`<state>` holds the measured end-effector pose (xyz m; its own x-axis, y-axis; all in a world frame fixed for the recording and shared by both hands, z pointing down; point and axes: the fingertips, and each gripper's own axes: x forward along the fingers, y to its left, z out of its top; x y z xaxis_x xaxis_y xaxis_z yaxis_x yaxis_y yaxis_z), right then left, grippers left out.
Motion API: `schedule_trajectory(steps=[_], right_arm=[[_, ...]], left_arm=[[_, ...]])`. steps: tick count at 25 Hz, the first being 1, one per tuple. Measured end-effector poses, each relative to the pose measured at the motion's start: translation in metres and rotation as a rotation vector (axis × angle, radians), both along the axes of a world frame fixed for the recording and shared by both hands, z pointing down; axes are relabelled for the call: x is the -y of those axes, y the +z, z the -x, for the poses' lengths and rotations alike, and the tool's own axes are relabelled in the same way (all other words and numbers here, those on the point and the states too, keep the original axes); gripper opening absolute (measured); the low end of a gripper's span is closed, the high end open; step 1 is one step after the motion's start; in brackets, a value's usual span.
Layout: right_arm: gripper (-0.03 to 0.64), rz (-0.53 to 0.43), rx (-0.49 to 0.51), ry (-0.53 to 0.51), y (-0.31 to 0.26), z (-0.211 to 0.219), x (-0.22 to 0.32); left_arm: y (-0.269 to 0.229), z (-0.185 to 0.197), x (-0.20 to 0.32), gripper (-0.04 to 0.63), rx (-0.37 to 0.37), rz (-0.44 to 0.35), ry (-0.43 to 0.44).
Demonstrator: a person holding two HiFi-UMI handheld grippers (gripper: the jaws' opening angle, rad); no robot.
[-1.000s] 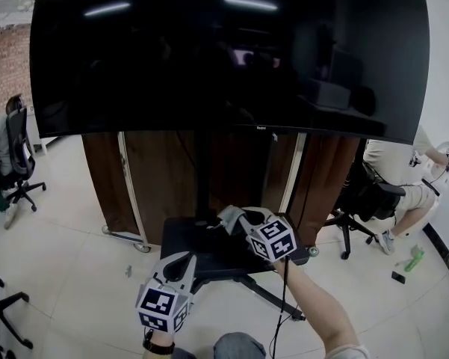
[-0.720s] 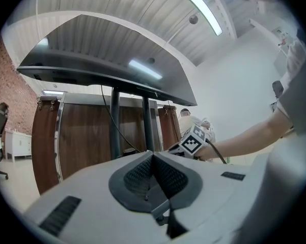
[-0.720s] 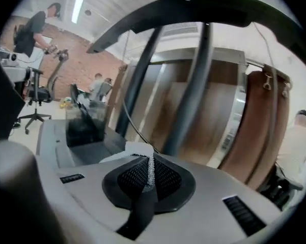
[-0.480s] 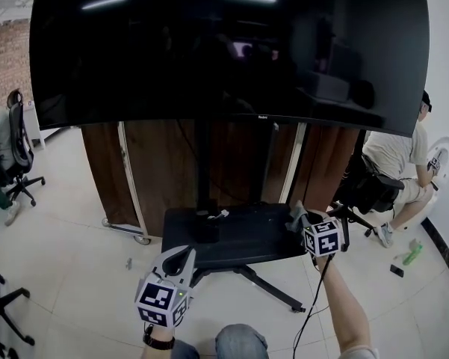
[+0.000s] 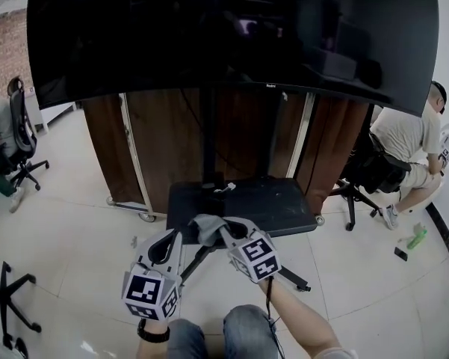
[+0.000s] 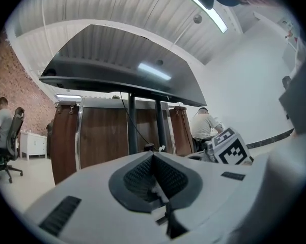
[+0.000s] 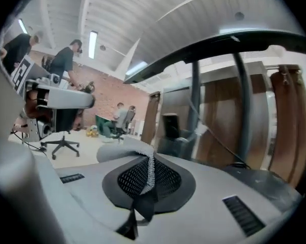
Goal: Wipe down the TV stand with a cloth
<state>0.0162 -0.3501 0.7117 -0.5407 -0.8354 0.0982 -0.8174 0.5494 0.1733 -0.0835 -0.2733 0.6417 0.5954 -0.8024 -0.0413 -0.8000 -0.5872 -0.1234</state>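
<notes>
- Cutting the top of the big dark TV (image 5: 231,36) off at the frame edge in the head view, with its lower edge covering the upper posts of the black TV stand (image 5: 246,204).
- Hides part of the stand's front legs behind the two grippers.
- Clamps the right gripper (image 5: 217,226) on a grey mesh cloth (image 5: 204,230), with one fold bulging out past the jaw tips.
- Places that cloth at the front edge of the stand's black shelf; cannot tell whether it touches the shelf.
- Presses the left gripper (image 5: 172,238) fully together on nothing, just beside the right one and nearer the floor tiles.
- Blurs a small white item (image 5: 224,188) by the posts on the shelf too much to name.
- Shows brown wooden panels (image 5: 164,155) behind the stand and a seated person (image 5: 407,137) at the far right, partly behind the screen.
</notes>
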Motion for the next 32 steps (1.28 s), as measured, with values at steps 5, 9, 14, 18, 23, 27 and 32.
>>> schedule_trajectory(steps=[5, 9, 14, 18, 23, 27, 32], right_arm=[[0.003, -0.002, 0.237, 0.67, 0.058, -0.304, -0.033], [0.003, 0.042, 0.272, 1.031, 0.126, -0.437, -0.111], [0.003, 0.049, 0.137, 0.682, 0.207, -0.319, -0.056], [0.003, 0.009, 0.122, 0.488, 0.224, -0.239, 0.013], [0.003, -0.09, 0.164, 0.378, 0.208, -0.197, 0.107], [0.003, 0.05, 0.039, 0.363, 0.278, -0.195, 0.163], [0.003, 0.459, -0.176, 0.397, 0.466, -0.224, 0.144]], left_arm=[[0.04, 0.012, 0.004, 0.028, -0.001, 0.066, 0.002], [0.077, -0.012, -0.004, 0.029, 0.03, 0.096, 0.103], [0.147, -0.063, -0.009, 0.028, 0.029, 0.171, 0.225], [0.178, -0.086, -0.013, 0.029, 0.049, 0.193, 0.253], [0.199, -0.081, -0.006, 0.028, 0.044, 0.219, 0.225], [0.217, -0.072, 0.009, 0.028, 0.047, 0.231, 0.186], [0.241, -0.056, 0.01, 0.028, 0.054, 0.281, 0.136]])
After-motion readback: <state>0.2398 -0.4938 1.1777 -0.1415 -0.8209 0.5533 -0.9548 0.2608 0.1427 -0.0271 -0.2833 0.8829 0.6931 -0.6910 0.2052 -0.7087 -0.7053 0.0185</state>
